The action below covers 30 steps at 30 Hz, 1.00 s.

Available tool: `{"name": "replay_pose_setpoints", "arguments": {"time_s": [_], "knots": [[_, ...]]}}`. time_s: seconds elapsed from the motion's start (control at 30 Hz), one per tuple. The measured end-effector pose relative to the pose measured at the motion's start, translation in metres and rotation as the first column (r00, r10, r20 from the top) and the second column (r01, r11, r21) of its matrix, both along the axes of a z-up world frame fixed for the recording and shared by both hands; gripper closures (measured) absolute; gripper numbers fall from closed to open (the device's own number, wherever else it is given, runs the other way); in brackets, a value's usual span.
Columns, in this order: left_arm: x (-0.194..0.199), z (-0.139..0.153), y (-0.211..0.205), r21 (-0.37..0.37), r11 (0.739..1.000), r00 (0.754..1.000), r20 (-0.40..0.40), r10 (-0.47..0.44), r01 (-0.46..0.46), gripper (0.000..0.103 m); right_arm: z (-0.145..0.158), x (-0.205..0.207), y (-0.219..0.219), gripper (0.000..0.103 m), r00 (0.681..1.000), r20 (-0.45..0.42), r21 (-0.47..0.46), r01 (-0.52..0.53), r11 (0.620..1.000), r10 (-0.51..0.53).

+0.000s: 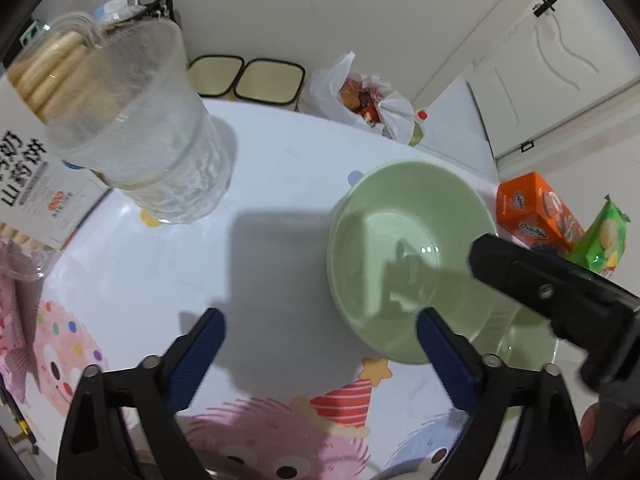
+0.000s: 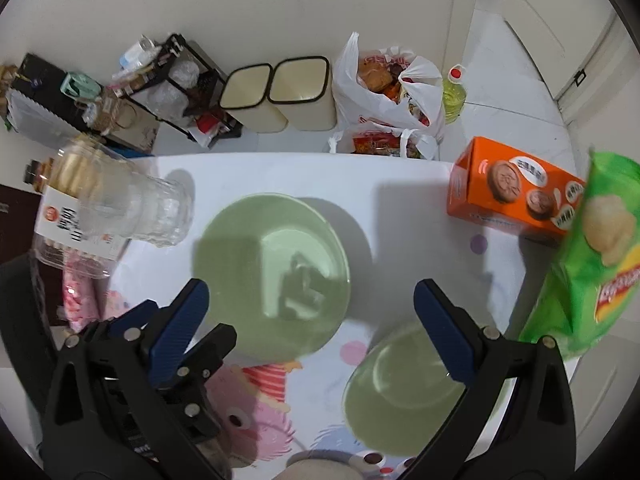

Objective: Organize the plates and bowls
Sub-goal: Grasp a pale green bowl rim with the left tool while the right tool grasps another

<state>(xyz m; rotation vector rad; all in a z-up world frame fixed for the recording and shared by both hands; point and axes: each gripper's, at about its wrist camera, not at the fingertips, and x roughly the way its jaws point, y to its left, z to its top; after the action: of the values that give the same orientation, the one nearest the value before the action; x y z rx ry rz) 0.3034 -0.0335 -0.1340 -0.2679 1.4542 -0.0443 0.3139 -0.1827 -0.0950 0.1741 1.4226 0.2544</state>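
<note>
The left gripper (image 1: 320, 332) hangs over the counter (image 1: 280, 184) with its blue fingers (image 1: 200, 344) spread wide and nothing between them; only the cartoon-printed cloth lies in the gap. Its right-hand finger overlaps the near rim of the green plate (image 1: 404, 256), though whether it touches is unclear. The right gripper (image 2: 312, 304) is likewise wide open and holds nothing; its fingers (image 2: 444, 332) frame the gap between the plate and a smaller green bowl (image 2: 400, 396), which sits nearer and to the right, just beside the plate. Left of the plate stands a clear glass jar (image 1: 160, 152) with a biscuit box (image 1: 36, 128) behind it. Right of it lie an orange box (image 2: 516, 192) and a green crisp bag (image 2: 592, 256). Beyond the counter, two cream bins (image 2: 280, 92) and a white shopping bag (image 2: 384, 88) sit on the floor.
</note>
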Motion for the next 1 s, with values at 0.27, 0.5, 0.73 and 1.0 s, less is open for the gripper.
{"name": "replay_pose_setpoints", "arguments": {"time_s": [0.27,0.5,0.73,1.0], "knots": [[0.007,-0.017,-0.001,-0.006,1.0,0.999,-0.03,0.021,-0.021,0.05,-0.02,0.008,-0.005,0.034,0.999,-0.035,-0.015,0.023,1.0,-0.024],[0.013,-0.025,-0.004,-0.051,0.998,0.999,-0.041,0.025,-0.027,0.071,-0.032,0.013,-0.005,0.06,0.998,-0.061,-0.005,0.013,1.0,-0.013],[0.023,-0.027,-0.009,-0.075,0.997,0.999,-0.047,0.013,-0.017,0.088,-0.041,0.012,-0.002,0.085,0.997,-0.075,-0.06,0.005,0.998,-0.01],[0.025,-0.025,-0.013,-0.064,0.998,0.999,-0.039,-0.007,0.005,0.091,-0.042,0.007,-0.002,0.096,0.997,-0.074,-0.07,0.01,0.998,-0.015]]}}
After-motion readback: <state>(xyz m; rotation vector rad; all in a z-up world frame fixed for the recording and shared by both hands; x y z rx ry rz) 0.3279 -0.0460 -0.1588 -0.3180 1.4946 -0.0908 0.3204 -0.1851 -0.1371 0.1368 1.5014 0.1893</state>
